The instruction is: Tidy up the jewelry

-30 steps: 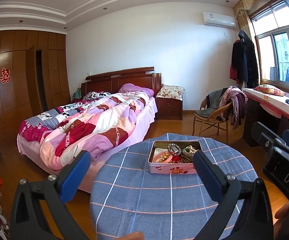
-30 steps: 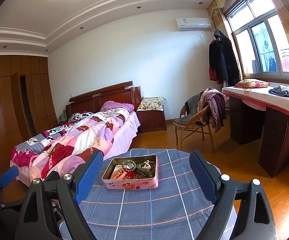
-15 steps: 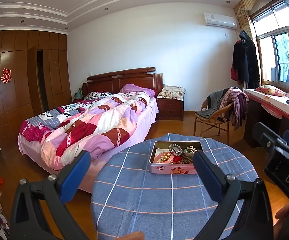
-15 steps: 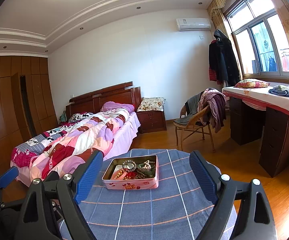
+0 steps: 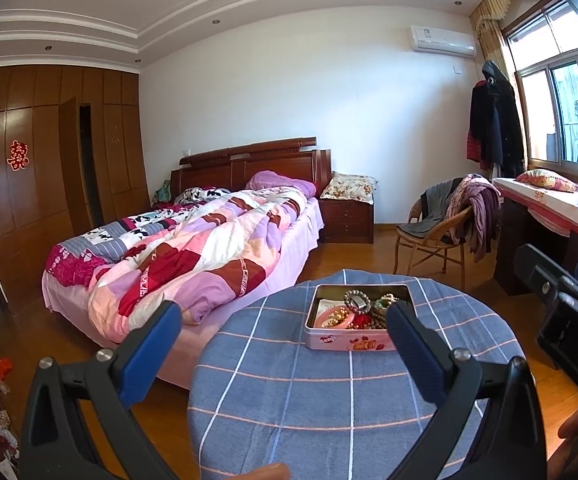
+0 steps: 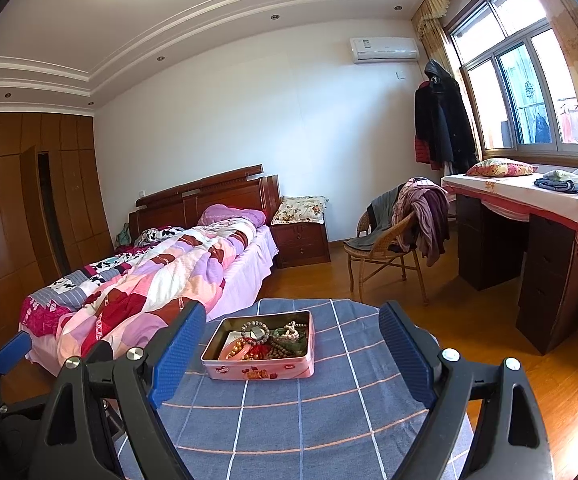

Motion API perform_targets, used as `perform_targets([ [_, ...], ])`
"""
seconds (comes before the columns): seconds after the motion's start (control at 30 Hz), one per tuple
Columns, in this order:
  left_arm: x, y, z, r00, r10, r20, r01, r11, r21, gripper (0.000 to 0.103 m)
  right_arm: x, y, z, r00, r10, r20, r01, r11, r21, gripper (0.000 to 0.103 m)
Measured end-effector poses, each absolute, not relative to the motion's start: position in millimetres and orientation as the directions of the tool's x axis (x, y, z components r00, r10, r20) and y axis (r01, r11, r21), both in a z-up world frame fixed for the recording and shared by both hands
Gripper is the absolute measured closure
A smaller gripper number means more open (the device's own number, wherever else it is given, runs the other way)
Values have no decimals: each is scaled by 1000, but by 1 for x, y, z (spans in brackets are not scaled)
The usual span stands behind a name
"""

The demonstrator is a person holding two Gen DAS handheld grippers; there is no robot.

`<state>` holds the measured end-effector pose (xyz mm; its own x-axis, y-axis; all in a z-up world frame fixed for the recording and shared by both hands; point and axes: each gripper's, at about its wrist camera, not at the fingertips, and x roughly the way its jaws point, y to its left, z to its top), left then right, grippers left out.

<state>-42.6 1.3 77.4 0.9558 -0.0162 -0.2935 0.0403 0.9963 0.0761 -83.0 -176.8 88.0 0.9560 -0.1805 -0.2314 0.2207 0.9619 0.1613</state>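
**Both grippers hover spread before the jewelry tin**

A bed (image 5: 193, 248) with a patchwork quilt fills the left of the room, its wooden headboard against the white wall. Nearer the cameras stands a round desk (image 5: 329, 392) covered in a blue checked cloth (image 6: 309, 412). A wicker chair (image 6: 385, 256) draped with clothes stands beyond the desk's far right edge.

The left gripper (image 5: 285, 320) hangs over the desk's near left edge, its blue-padded fingers (image 5: 151, 350) spread wide with nothing between them. The right gripper (image 6: 289, 344) hangs over the near edge, its fingers (image 6: 177, 354) likewise spread wide and empty. Part of the right gripper also shows at the right edge of the left wrist view, beside the desk's right side.

A pink metal tin (image 6: 259, 370) sits open on the far half of the desk, close to the far edge, and touches neither gripper. Inside it lies the jewelry (image 6: 267, 342), a tangled heap: bead bracelets (image 5: 357, 300), a pink bangle (image 5: 335, 318), red beads and green pieces. Finer detail of the pieces cannot be made out.
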Motion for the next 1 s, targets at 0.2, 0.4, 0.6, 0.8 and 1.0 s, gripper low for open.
perform_targets([
  [0.2,-41,-1,75,960,12,-281,13,996,85,0,-80,-178,85,954,-186,-236,227,961,160,14],
  [0.4,-34,-1,73,946,-13,-323,33,998,57,0,-75,-179,78,949,-189,-254,235,958,164,14],
  [0.6,-32,3,68,937,-52,-345,63,998,19,0,-71,-181,73,946,-187,-266,236,957,167,14],
  [0.8,-33,1,66,938,-42,-344,57,998,32,0,-70,-182,70,943,-183,-278,235,957,168,14],
  [1.0,-29,0,62,928,-52,-370,72,997,39,0,-67,-186,66,937,-188,-294,245,955,169,14],
])
